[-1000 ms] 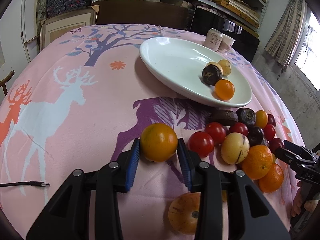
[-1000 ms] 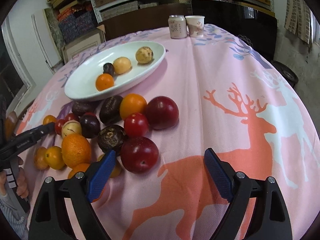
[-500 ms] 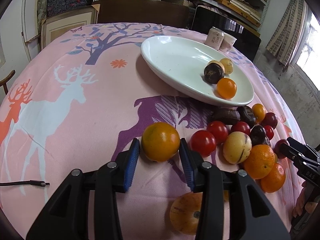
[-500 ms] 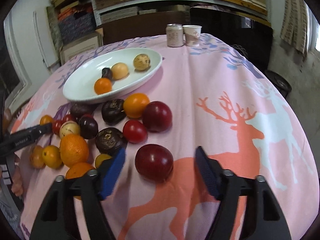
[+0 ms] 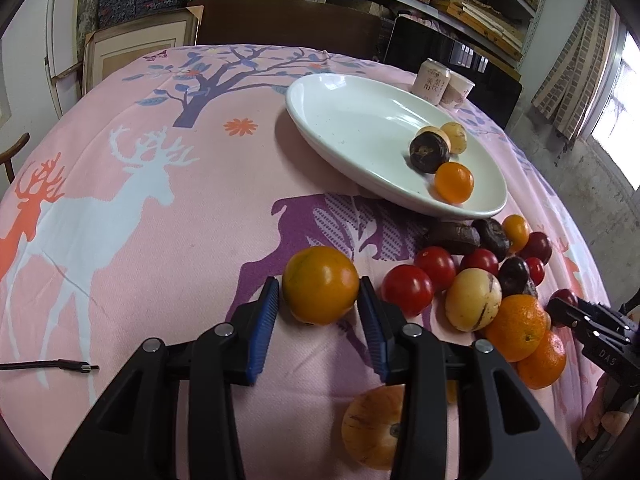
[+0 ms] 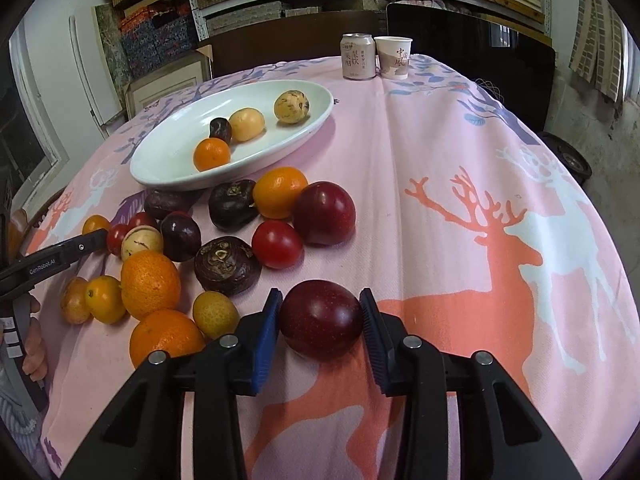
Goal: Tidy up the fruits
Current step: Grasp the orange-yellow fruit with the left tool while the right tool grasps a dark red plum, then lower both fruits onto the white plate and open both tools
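Note:
On the pink deer tablecloth my left gripper [image 5: 318,284] is shut on an orange-yellow round fruit [image 5: 320,292], both blue pads against its sides. My right gripper [image 6: 320,300] has a dark red plum [image 6: 322,326] between its jaws, which are closing, and both pads touch the plum. Loose fruits lie in a pile [image 6: 224,264] left of the plum: oranges, red tomatoes, dark passion fruits, a second plum. A white oval dish [image 6: 172,156] beyond the pile holds several fruits, among them a small orange [image 6: 212,154]. In the left wrist view the dish [image 5: 340,120] sits at upper right.
A drink can [image 6: 357,56] and a paper cup [image 6: 395,57] stand at the table's far edge. A black cable end [image 5: 72,367] lies at the left. A striped yellow fruit [image 5: 374,426] sits under my left gripper's right arm. Shelves and a dark panel stand behind.
My right gripper's jaws have closed from wide apart onto the dark red plum, which now sits apart from the pile. My left gripper still holds the orange-yellow fruit in place.

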Demonstrator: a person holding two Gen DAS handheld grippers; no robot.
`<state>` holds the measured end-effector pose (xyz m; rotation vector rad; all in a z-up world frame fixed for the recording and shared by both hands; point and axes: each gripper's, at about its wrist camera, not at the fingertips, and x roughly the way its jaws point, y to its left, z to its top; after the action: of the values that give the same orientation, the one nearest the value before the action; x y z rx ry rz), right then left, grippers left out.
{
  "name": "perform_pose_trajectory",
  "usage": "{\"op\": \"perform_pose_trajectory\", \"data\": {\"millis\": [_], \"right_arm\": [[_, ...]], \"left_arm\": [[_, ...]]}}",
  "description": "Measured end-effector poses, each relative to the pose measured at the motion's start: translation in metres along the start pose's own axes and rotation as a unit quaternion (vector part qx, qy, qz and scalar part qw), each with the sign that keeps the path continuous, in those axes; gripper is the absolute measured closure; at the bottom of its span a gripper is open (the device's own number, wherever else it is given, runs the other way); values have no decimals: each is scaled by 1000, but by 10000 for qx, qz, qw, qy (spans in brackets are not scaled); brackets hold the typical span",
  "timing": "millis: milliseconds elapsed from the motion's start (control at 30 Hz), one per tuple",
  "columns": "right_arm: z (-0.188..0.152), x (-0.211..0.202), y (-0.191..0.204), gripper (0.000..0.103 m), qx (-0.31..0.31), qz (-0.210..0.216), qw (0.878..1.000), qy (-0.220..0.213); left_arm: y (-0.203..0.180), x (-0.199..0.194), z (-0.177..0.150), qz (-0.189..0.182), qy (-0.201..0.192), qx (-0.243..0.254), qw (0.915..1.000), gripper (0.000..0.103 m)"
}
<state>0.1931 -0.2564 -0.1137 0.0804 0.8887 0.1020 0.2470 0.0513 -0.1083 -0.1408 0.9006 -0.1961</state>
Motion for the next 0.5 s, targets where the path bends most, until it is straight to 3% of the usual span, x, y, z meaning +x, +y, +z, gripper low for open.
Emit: {"op": "perform_pose_trajectory", "data": {"millis": [367,500], "right_arm": [[0,-4,-9,63,231,293,9992,-104],[4,-9,-11,63,297,544,9977,-268]], "left_arm": [[4,-4,-1,-85,-28,-140,9999,66],[3,-14,5,57,-231,-186,9995,66]]}}
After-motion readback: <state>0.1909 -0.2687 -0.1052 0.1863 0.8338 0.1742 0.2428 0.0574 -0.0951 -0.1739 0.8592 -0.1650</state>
